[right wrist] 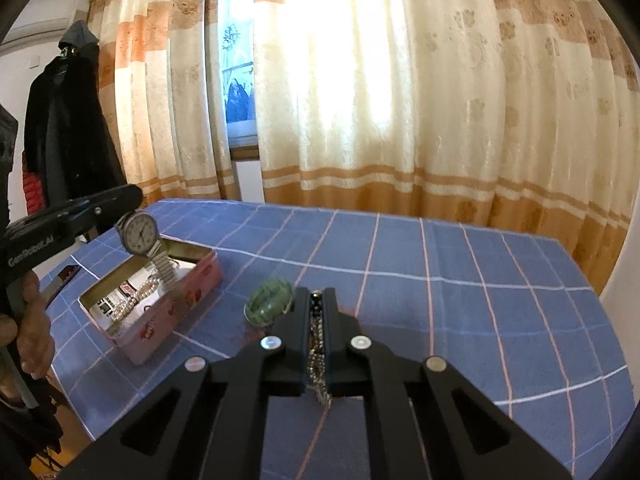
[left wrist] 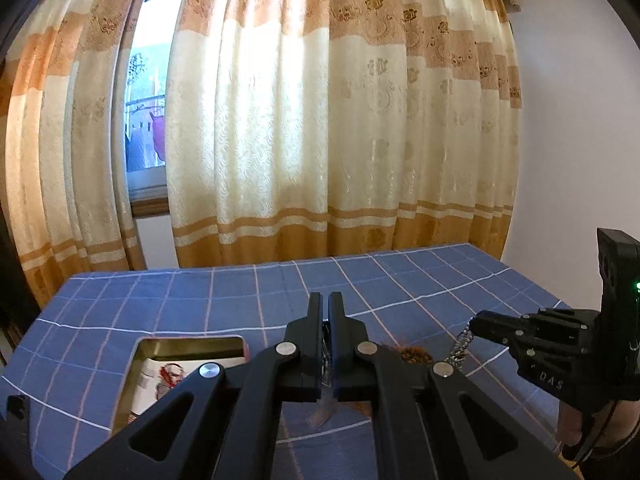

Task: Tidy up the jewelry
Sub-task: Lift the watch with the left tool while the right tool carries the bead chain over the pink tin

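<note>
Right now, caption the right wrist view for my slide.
Right gripper pinches a silver chain while left gripper dangles a wristwatch over the pink tin.

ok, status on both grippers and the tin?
Left gripper shut on watch, above open tin. Right gripper shut on chain. Green bracelet on cloth.

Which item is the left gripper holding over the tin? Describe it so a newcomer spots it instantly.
On the blue checked tablecloth sits an open pink tin with a pearl strand inside. Above its far corner hangs a wristwatch, clamped by the left gripper. It is the only piece with a round white dial and a stretchy metal band.
</note>
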A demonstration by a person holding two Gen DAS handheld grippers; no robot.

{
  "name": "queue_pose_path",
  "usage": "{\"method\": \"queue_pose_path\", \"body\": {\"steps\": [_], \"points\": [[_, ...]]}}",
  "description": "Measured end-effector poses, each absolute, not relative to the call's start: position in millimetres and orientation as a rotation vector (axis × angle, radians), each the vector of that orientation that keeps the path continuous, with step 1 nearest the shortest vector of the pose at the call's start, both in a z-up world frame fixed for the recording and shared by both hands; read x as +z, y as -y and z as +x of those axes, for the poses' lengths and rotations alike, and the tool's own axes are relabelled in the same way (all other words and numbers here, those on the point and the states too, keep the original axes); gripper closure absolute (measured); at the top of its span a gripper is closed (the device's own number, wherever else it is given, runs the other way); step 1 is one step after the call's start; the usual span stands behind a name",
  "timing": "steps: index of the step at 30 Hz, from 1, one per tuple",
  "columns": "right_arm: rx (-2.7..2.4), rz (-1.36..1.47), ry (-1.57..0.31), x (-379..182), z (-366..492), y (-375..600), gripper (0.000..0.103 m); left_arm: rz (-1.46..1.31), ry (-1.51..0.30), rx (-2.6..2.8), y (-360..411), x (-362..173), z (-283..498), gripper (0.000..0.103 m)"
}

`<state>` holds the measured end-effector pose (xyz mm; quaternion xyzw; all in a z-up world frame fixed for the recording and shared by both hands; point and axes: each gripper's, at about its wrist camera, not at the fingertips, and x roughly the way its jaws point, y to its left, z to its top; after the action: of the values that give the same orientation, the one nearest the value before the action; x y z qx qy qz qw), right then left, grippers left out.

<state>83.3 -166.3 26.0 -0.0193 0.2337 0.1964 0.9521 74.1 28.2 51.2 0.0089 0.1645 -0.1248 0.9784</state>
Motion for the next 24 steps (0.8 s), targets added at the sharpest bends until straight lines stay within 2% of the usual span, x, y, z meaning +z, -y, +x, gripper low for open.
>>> {"method": "queue_pose_path", "body": {"steps": [12, 24], "points": [[0.454, -0.085, -0.423, 59.9, 85.9, 137.7, 0.096, 0.027, -0.277, -0.205, -52.2, 75.1, 65.8, 0.102], [0.581, -0.143, -0.348, 99.3, 93.1, 65.3, 0.096, 0.021, -0.267, -0.111, -99.2, 81.7, 67.0, 0.102]]}}
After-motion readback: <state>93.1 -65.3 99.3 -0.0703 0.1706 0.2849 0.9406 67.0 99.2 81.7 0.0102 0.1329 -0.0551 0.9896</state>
